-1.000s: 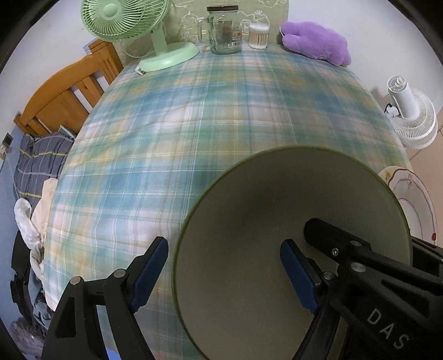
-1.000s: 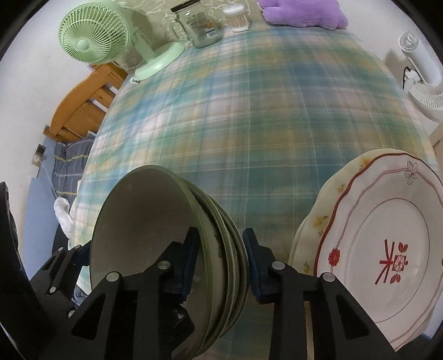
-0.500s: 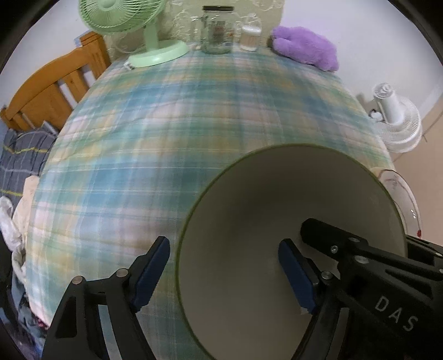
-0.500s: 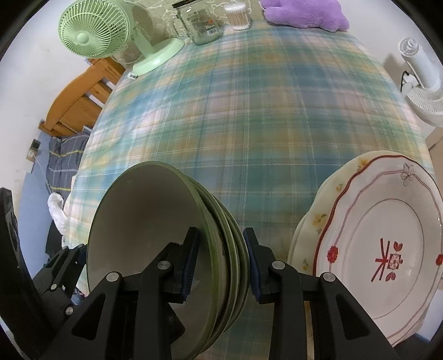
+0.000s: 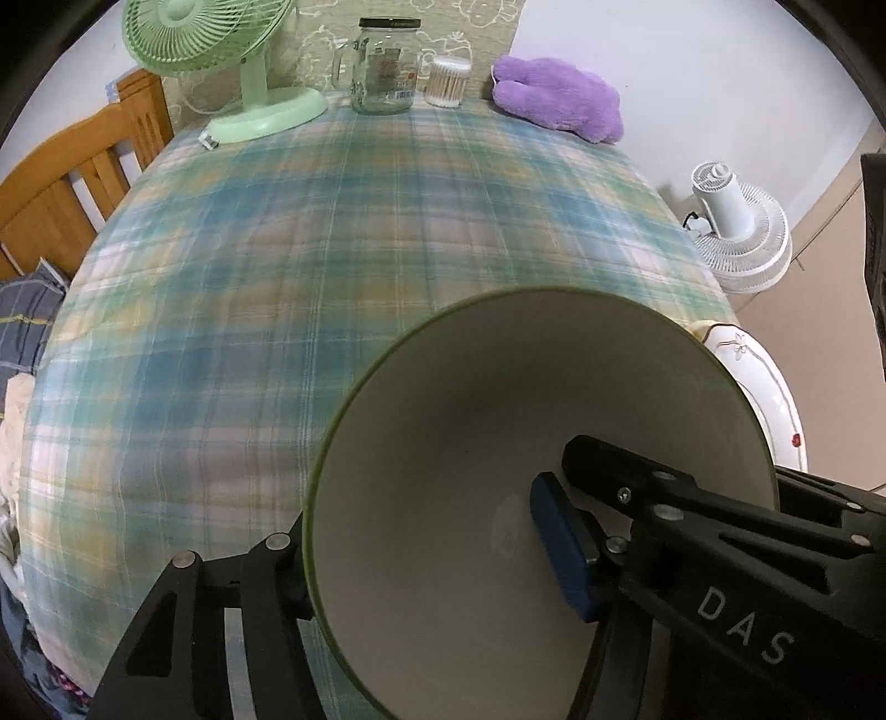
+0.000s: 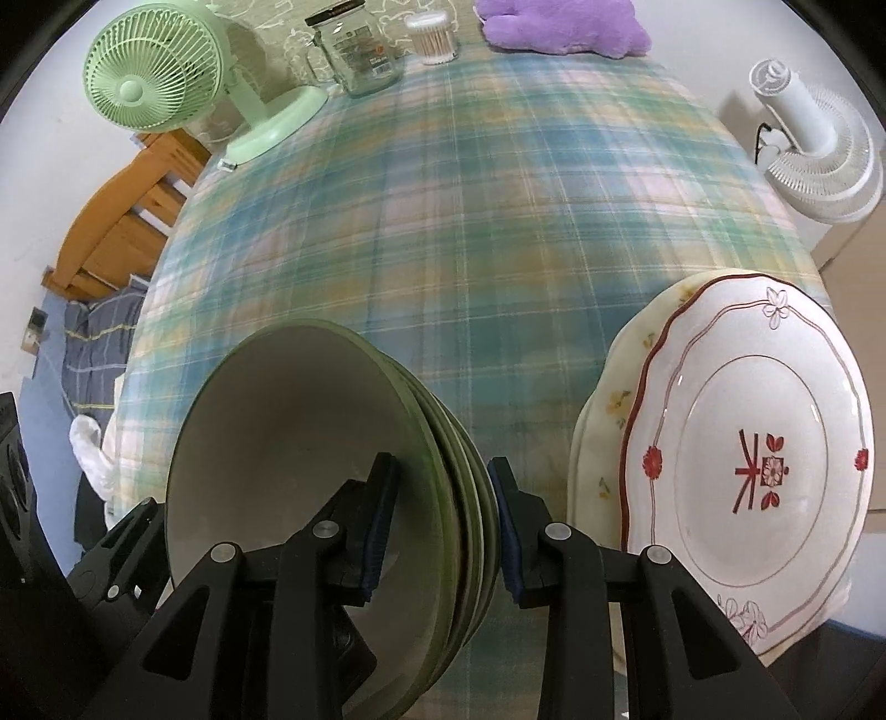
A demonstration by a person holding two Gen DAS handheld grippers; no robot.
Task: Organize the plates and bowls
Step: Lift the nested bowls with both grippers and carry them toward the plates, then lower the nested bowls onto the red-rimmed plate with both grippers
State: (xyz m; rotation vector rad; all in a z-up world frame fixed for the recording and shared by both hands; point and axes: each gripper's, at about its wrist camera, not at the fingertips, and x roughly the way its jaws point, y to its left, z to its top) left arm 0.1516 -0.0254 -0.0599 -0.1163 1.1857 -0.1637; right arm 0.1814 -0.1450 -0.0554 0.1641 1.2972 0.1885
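i'm looking down along both grippers at a stack of green bowls point(image 6: 310, 498) standing on the plaid tablecloth point(image 6: 470, 221) near the front edge of the table.

my right gripper point(image 6: 443, 515) straddles the right side of the stack: 1 blue pad sits inside the top bowl, the other against the outside of the lowest rim, and both pads look pressed to the rims, so it is clamped on the stack of green bowls (i count about 4 nested rims, though the lower ones blur together).

my left gripper point(image 5: 421, 548) works the opposite side. its right finger, with the blue pad point(image 5: 559, 548), reaches down inside the top bowl point(image 5: 498, 443) and stands apart from the wall; the other finger is outside and its pad is hidden behind the rim. the jaws are closing with the bowl's wall between them, but i see no squeeze on it yet.

just right of the bowls, touching or nearly so, lies a pile of plates point(image 6: 609, 415): a white plate with a red rim line and flower marks point(image 6: 775, 498) on top of a cream one with yellow flowers.

at the far edge of the table stand a green desk fan point(image 6: 149, 77), a glass jar with a handle point(image 6: 360, 55), a tub of cotton swabs point(image 6: 434, 39) and a purple plush toy point(image 6: 559, 27). a white fan point(image 6: 814, 149) stands off the table to the right, a wooden chair point(image 6: 127, 221) to the left.
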